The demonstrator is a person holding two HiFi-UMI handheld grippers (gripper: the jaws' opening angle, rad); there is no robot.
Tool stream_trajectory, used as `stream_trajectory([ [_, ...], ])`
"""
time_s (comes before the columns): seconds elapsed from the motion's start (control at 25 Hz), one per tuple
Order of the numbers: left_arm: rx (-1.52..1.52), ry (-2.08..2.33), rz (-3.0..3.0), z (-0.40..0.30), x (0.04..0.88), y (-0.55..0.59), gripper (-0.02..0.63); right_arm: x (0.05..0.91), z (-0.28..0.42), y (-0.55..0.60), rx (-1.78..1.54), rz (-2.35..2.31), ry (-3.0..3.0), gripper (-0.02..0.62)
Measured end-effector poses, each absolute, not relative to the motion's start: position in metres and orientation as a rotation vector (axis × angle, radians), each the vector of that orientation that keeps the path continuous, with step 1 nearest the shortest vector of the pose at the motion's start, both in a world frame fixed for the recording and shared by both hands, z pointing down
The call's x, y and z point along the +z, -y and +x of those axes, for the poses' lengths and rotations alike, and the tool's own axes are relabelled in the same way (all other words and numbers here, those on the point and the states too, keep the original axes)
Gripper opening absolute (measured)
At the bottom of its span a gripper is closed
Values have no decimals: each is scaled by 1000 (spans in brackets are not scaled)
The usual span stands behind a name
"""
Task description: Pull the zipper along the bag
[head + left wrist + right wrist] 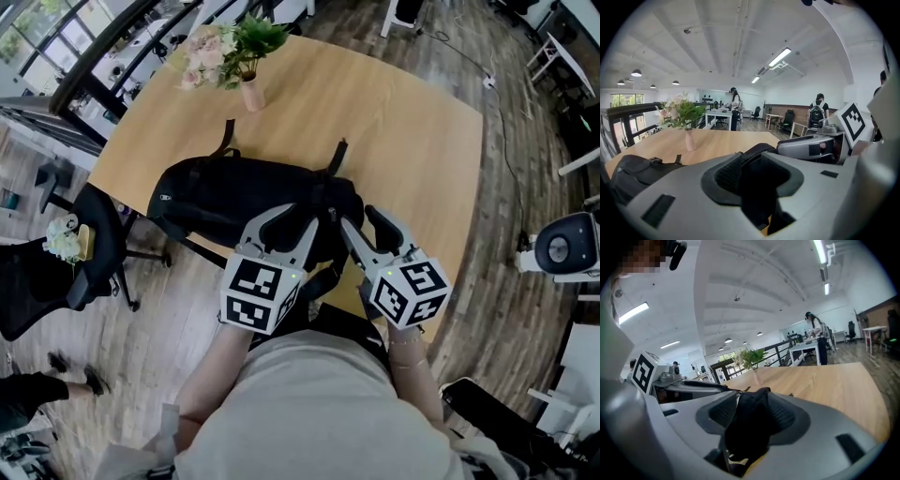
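Grippers meet at the lower-centre edge of a black backpack (234, 197) lying across a wooden table (394, 122), its straps toward the top of the frame. The left gripper (286, 230) appears to pinch a thick fold of bag fabric, which fills the gap between its pads. The right gripper (366, 230) has its jaws spread, with dark fabric standing loosely between both ribbed pads and nothing pressed.

The risk, as it looks from here, is that the right jaws close on plain cloth rather than the zipper pull, so a tug would drag the whole bag toward the table edge instead of running the zipper. A weak left hold would have the same effect.

The head view alone shows the full bag, its place on the table and a vase of flowers (246, 84) at upper left. Only the two gripper views show what sits between the pads. No view shows the slider clearly.
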State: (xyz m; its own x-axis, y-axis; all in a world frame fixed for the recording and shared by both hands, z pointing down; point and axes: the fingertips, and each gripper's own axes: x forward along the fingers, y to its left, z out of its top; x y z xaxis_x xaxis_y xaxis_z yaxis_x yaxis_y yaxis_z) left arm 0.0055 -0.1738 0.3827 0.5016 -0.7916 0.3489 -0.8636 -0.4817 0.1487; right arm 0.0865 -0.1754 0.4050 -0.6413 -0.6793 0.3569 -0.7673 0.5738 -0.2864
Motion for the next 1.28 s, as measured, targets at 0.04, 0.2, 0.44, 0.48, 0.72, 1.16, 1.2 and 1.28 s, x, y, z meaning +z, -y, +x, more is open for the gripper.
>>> stream_trajectory([
  [0.04, 344, 1370, 2456, 7, 384, 174, 140, 406, 88, 176, 648, 1229, 2589, 206],
  [0.2, 373, 1295, 2493, 9, 387, 175, 140, 412, 88, 179, 743, 1272, 2561, 209],
  [0.44, 385, 1190, 2590, 18, 379, 175, 140, 420, 84, 175, 910, 1265, 2560, 204],
  [0.48, 392, 1167, 2606, 21, 378, 176, 140, 420, 84, 176, 937, 1271, 2563, 193],
  [0.72, 444, 1046, 2662, 35, 380, 172, 140, 418, 83, 174, 1047, 1266, 2589, 152],
  [1.16, 536, 932, 2764, 54, 381, 164, 140, 417, 80, 175, 1061, 1303, 2588, 80],
  [1.2, 563, 920, 2783, 56, 383, 162, 140, 417, 81, 175, 1067, 1297, 2587, 80],
  [1.28, 615, 904, 2827, 60, 384, 159, 140, 416, 82, 175, 1076, 1290, 2585, 80],
])
